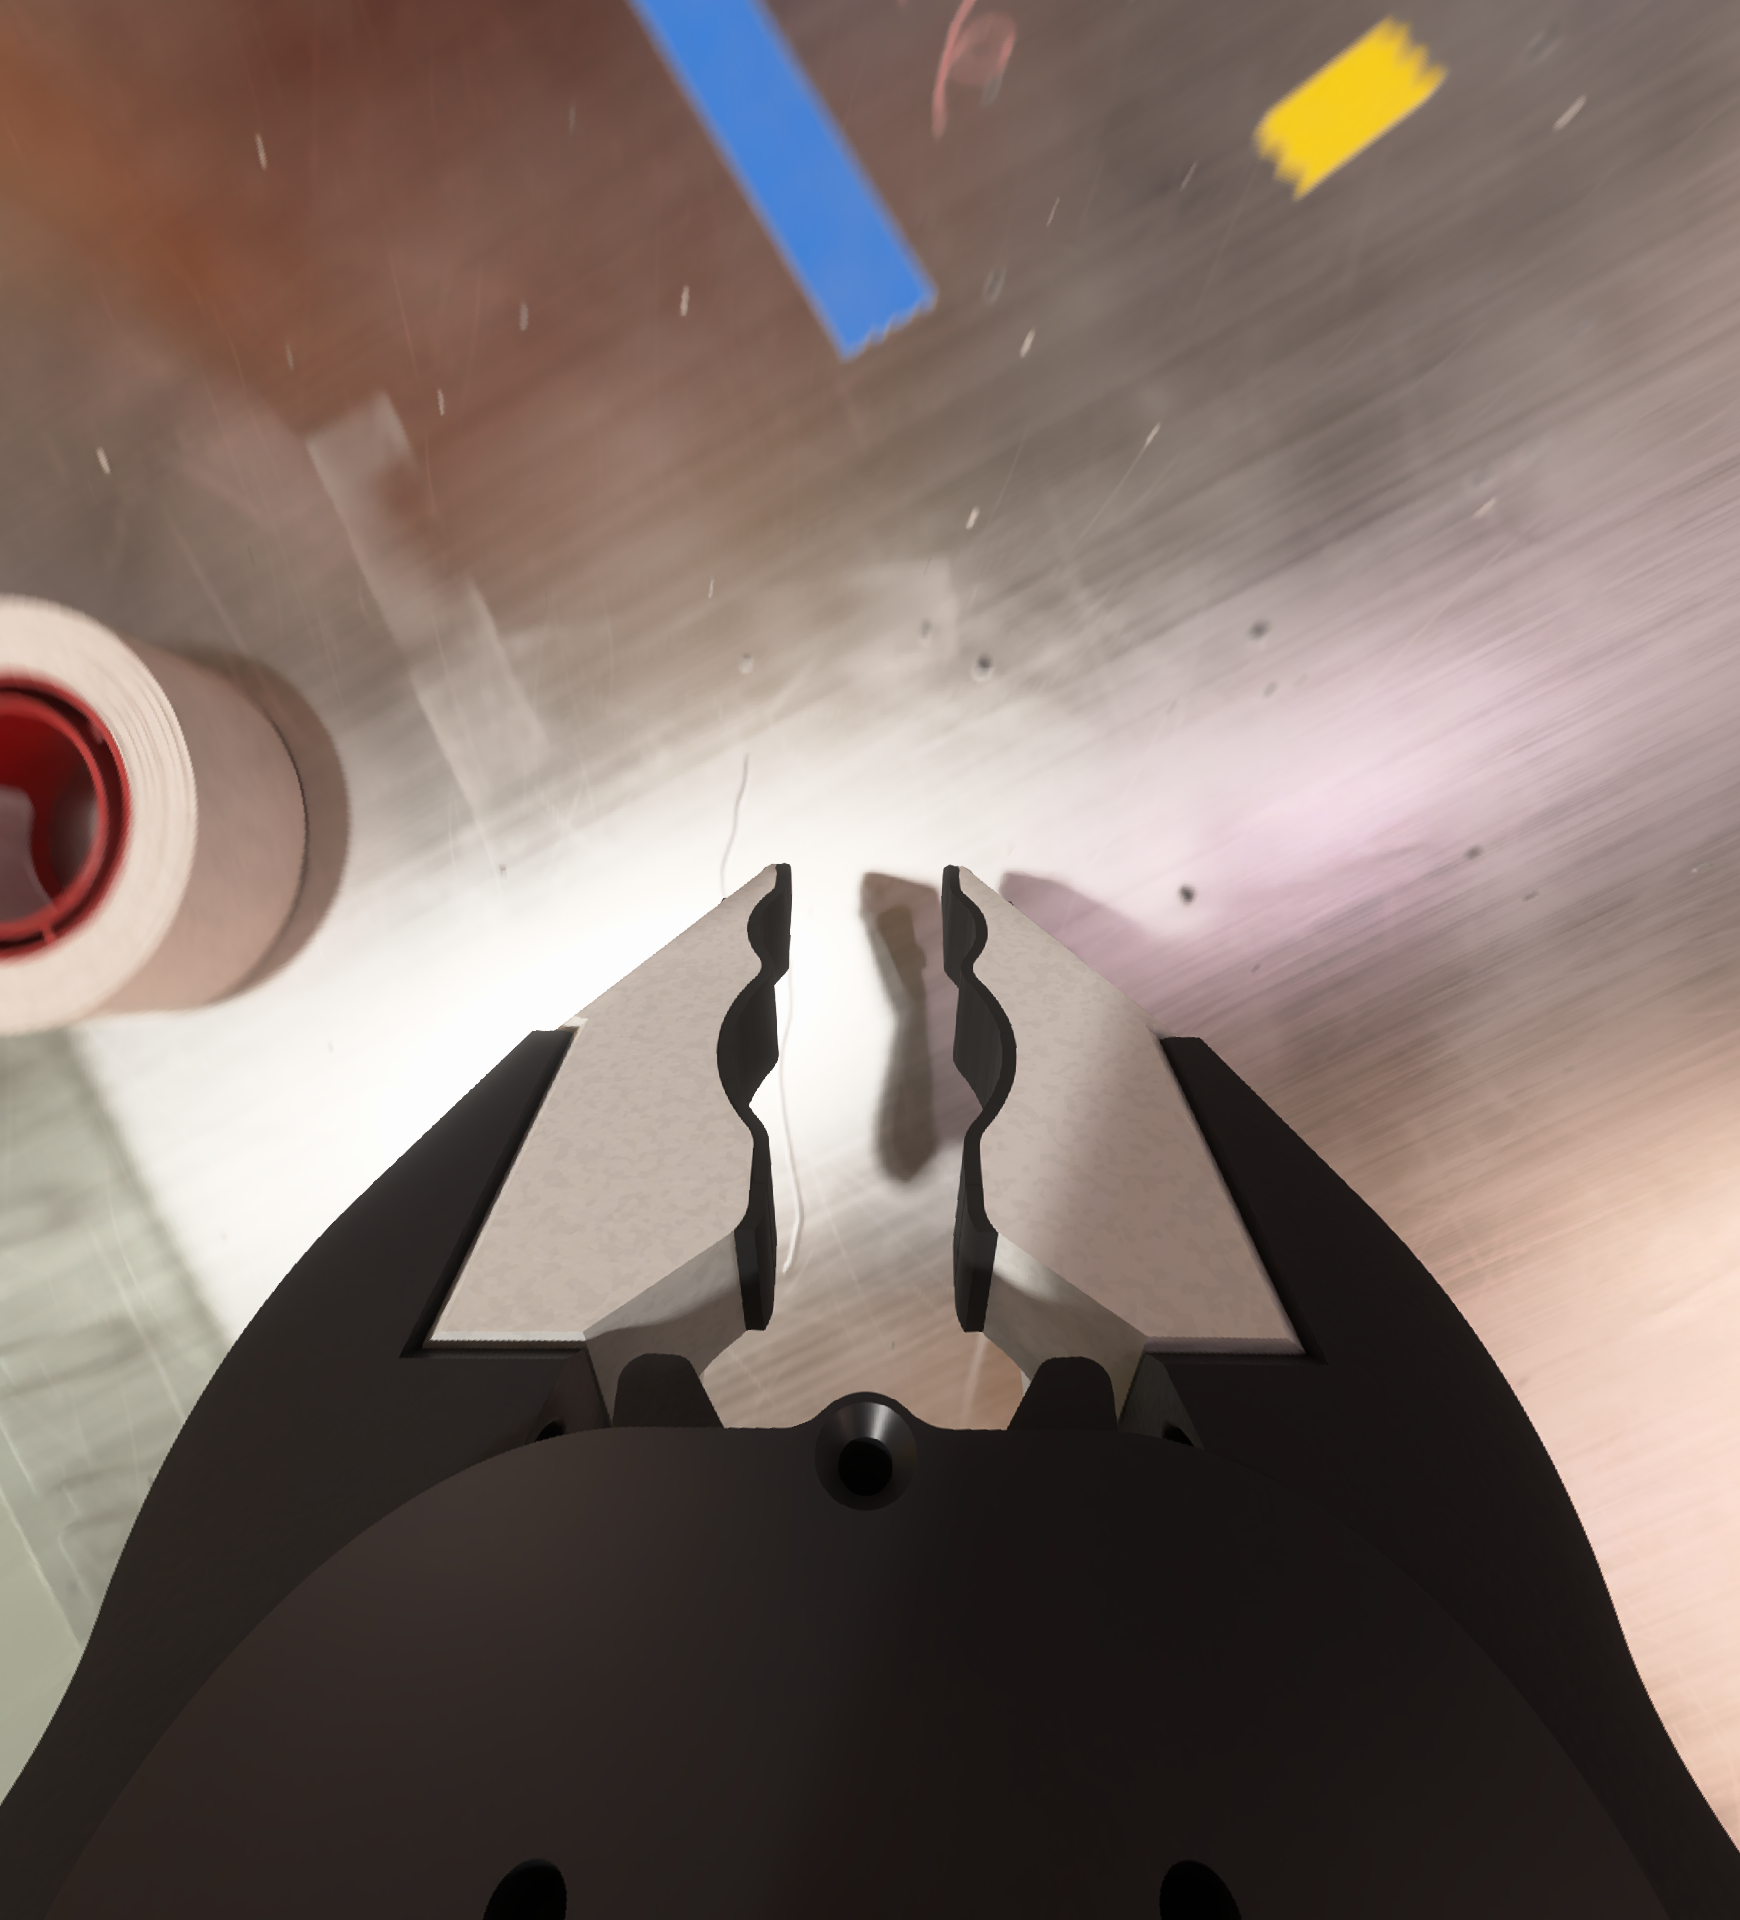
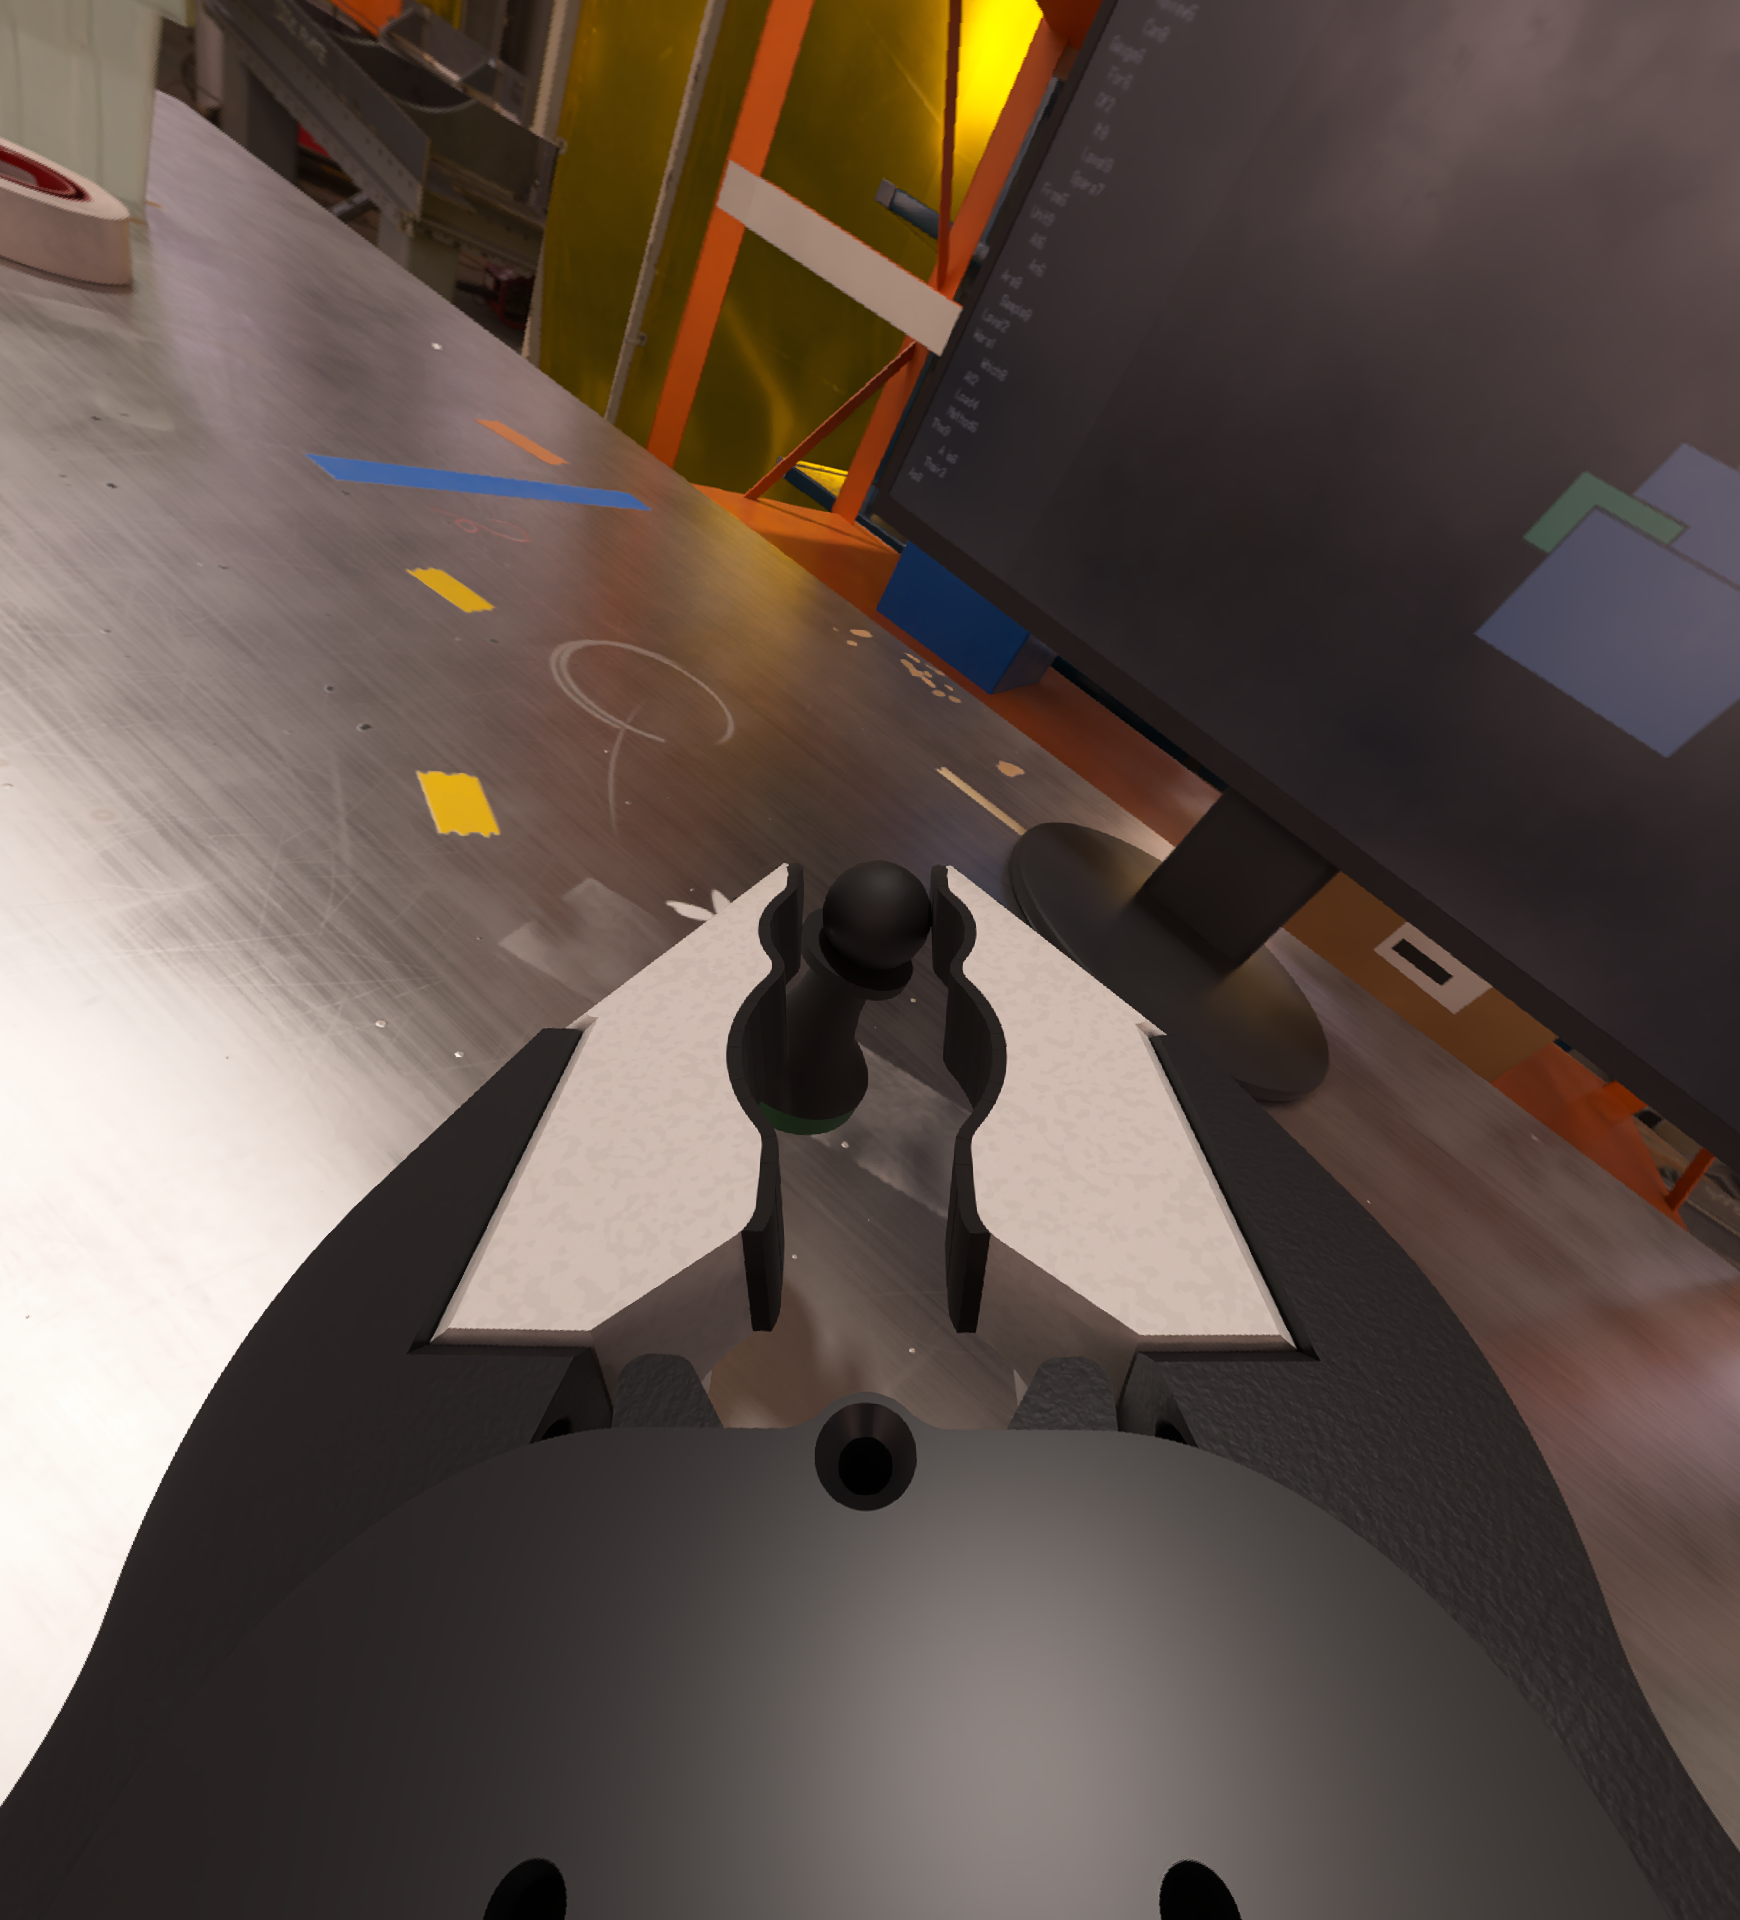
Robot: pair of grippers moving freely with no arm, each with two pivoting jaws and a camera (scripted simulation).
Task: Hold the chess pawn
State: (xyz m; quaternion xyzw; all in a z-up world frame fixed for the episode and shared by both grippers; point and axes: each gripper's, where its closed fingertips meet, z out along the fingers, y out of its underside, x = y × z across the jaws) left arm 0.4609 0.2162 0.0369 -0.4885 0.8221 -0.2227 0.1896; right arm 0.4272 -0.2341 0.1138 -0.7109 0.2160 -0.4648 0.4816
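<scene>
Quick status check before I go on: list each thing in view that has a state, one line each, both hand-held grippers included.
Left hand-held gripper: open, nothing between its fingers, pointing down at the metal table.
Right hand-held gripper: shut on the chess pawn.
Chess pawn: black, between the fingers, ball head at the tips, tilted.
Tape roll: lying flat on the table, untouched.
Monitor: on, standing on its round base.

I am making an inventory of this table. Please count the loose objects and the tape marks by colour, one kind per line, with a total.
Black chess pawn: 1
Roll of tape: 1
Monitor: 1
Blue tape strip: 1
Yellow tape pieces: 2
Orange tape piece: 1
Total: 7
</scene>
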